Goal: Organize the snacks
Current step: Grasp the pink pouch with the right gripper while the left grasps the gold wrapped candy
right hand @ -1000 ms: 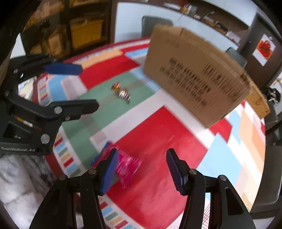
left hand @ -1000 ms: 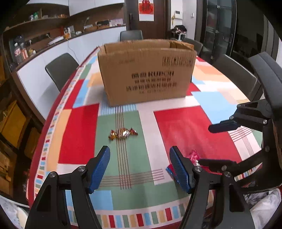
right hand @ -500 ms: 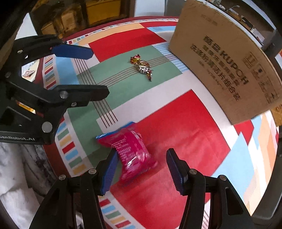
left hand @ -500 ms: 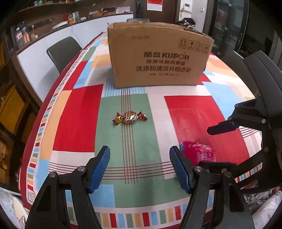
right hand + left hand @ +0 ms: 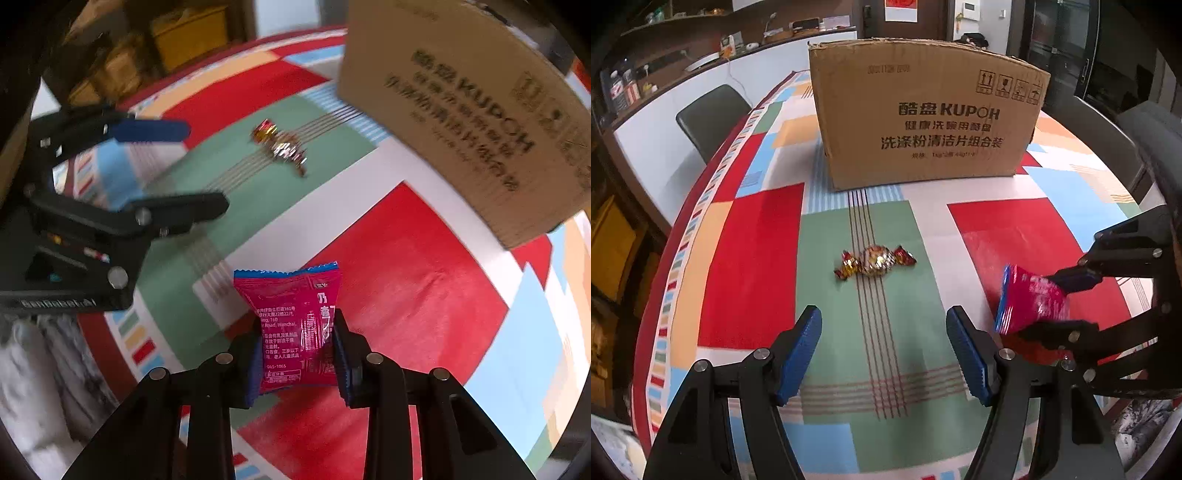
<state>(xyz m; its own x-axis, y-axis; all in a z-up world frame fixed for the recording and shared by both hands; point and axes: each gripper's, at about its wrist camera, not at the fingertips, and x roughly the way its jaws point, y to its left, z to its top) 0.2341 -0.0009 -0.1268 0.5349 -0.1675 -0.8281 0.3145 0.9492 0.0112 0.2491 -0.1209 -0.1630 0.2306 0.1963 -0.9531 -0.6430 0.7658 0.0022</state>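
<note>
Pink snack packet (image 5: 295,328) clamped between right tool (image 5: 298,354) fingers.

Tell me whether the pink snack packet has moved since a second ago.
Yes. The pink snack packet has been lifted off the tablecloth, clamped in the right gripper.

The left wrist view sits low behind the left claw (image 5: 884,347), looking level across the surface (image 5: 753,258) toward the cardboard box (image 5: 923,118) straight ahead. The right wrist view rides behind the right claw (image 5: 297,350), tilted steeply down and turned leftward, close to the surface (image 5: 406,258). Both views share the wrapped candy (image 5: 873,260) (image 5: 282,146), the printed box face (image 5: 480,122), and each shows the other claw at its edge (image 5: 1067,295) (image 5: 173,162).
</note>
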